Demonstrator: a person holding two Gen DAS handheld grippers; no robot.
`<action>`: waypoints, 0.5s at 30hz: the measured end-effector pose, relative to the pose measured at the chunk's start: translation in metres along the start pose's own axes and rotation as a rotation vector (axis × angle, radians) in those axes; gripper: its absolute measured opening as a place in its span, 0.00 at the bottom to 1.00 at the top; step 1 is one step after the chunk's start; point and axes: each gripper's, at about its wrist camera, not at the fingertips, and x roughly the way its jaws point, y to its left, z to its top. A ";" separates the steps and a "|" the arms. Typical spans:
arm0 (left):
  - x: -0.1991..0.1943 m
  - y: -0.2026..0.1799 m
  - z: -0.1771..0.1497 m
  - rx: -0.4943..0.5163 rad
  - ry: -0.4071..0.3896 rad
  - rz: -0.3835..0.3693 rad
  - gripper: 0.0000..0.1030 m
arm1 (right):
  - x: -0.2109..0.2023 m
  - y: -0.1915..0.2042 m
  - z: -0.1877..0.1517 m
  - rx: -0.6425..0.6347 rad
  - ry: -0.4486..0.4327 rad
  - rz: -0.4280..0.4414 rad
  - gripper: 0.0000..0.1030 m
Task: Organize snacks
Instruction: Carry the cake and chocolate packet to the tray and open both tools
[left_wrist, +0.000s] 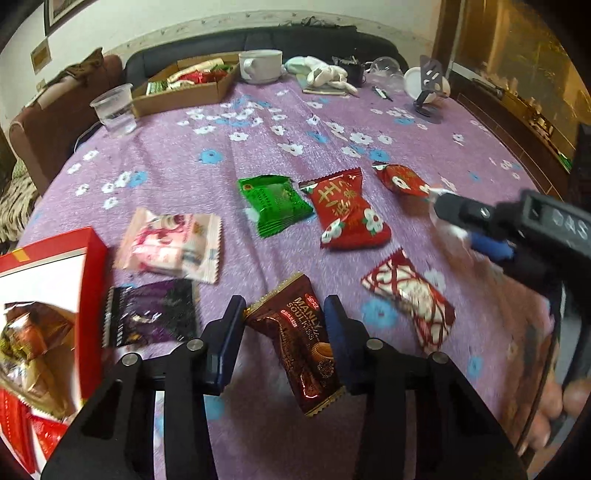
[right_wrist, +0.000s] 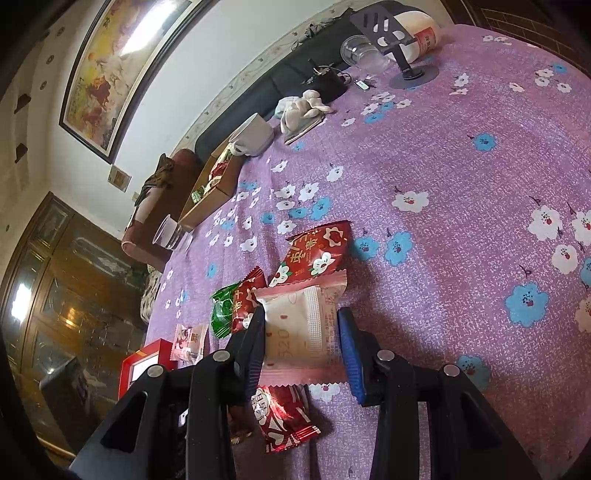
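Red box (left_wrist: 90, 295) cut off; contents blurred.

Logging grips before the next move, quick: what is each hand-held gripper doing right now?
Left hand-held gripper: closed on the brown foil snack packet.
Right hand-held gripper: closed on the pale pink-and-white snack wrapper.

My left hand-held gripper (left_wrist: 284, 314) tilts steeply down, jaws pinching a brown snack packet (left_wrist: 297, 341). My right hand-held gripper (right_wrist: 302, 341) angles down, clamped on a pink-and-white snack packet (right_wrist: 306, 328).
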 end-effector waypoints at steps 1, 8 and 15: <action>-0.005 0.001 -0.003 0.006 -0.012 0.003 0.40 | -0.001 0.000 0.000 -0.003 -0.003 0.002 0.37; -0.037 0.014 -0.023 0.027 -0.069 -0.005 0.38 | -0.004 0.004 0.000 -0.025 -0.028 0.018 0.37; -0.067 0.039 -0.041 -0.005 -0.115 -0.013 0.38 | -0.010 0.026 -0.006 -0.128 -0.071 0.038 0.37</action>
